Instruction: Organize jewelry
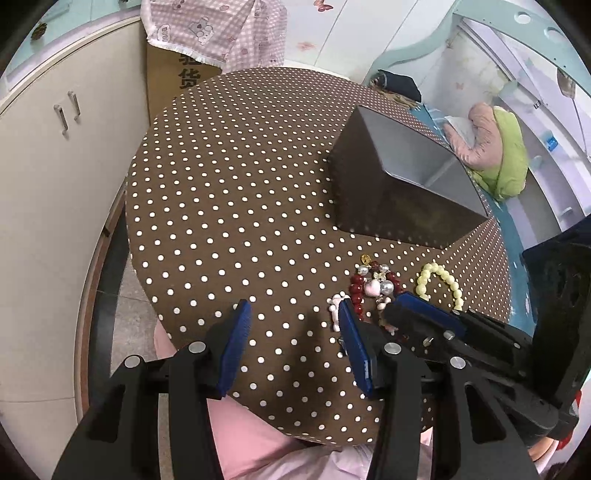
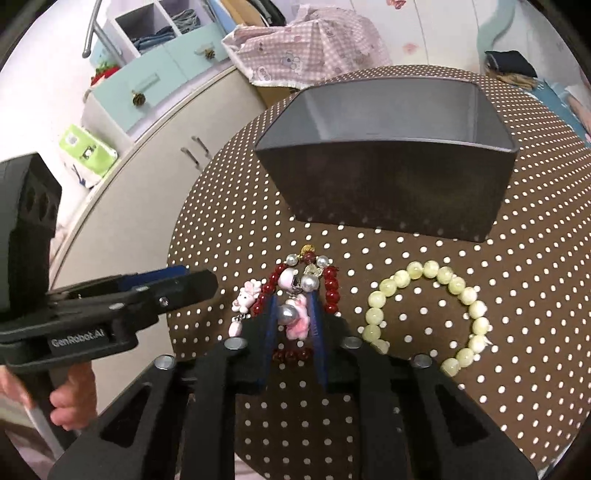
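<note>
- Two bracelets lie on the brown polka-dot table before the open dark grey box.
- Right claw narrows around the red bead charm bracelet, whose dangling charms could snag or slip.
- Left claw hovers wide, empty.
- Pale yellow bead bracelet sits just beside; a sideways drag could disturb it.

A pink checked cloth drapes a cardboard box beside a beige cabinet.
</note>
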### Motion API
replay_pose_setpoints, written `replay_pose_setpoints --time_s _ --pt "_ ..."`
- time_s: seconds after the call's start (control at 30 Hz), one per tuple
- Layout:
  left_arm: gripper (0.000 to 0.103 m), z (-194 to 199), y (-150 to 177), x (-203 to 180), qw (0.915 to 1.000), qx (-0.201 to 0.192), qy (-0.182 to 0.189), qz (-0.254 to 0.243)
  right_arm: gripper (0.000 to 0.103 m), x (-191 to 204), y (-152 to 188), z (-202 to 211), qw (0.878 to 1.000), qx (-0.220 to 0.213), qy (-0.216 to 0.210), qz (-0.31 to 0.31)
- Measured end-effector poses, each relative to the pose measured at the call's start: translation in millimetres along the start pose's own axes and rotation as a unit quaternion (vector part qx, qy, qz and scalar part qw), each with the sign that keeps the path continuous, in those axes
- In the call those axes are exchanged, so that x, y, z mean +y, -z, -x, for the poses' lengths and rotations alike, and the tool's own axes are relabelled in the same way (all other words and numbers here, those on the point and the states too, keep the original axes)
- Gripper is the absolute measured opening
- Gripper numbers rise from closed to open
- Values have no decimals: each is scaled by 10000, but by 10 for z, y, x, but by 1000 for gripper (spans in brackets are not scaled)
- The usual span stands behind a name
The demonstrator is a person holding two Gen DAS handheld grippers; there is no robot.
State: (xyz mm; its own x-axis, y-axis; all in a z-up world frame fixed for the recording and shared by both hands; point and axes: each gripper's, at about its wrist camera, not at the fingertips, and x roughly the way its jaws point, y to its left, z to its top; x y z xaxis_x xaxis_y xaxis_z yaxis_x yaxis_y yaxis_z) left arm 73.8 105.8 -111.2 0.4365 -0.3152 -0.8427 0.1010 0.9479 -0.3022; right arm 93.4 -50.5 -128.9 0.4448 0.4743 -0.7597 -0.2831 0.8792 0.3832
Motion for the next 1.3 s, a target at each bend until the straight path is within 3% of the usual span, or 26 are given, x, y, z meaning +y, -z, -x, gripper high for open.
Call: replay_pose_setpoints --time_s 0.1,0.4,0.7,0.87,1.1,1.3 --pt "47 -9 0 -7 10000 23 -11 43 12 -54 -3 38 9999 -54 152 -12" --pt "47 -45 21 12 9999 86 -42 139 12 -170 -18 197 9991 -241 -65 -332" --pt "47 -46 22 27 9999 84 20 140 12 -259 -53 355 9981 -432 78 -434" --pt "47 -64 -7 3 9995 140 213 170 12 -297 -70 386 9977 -475 141 -459" --pt "47 -70 -120 -355 9977 65 641 -220 12 -443 -50 433 9964 -517 313 -600" --pt "45 -221 -180 -746 9962 115 606 -621 12 -597 -5 479 9953 -550 301 -741"
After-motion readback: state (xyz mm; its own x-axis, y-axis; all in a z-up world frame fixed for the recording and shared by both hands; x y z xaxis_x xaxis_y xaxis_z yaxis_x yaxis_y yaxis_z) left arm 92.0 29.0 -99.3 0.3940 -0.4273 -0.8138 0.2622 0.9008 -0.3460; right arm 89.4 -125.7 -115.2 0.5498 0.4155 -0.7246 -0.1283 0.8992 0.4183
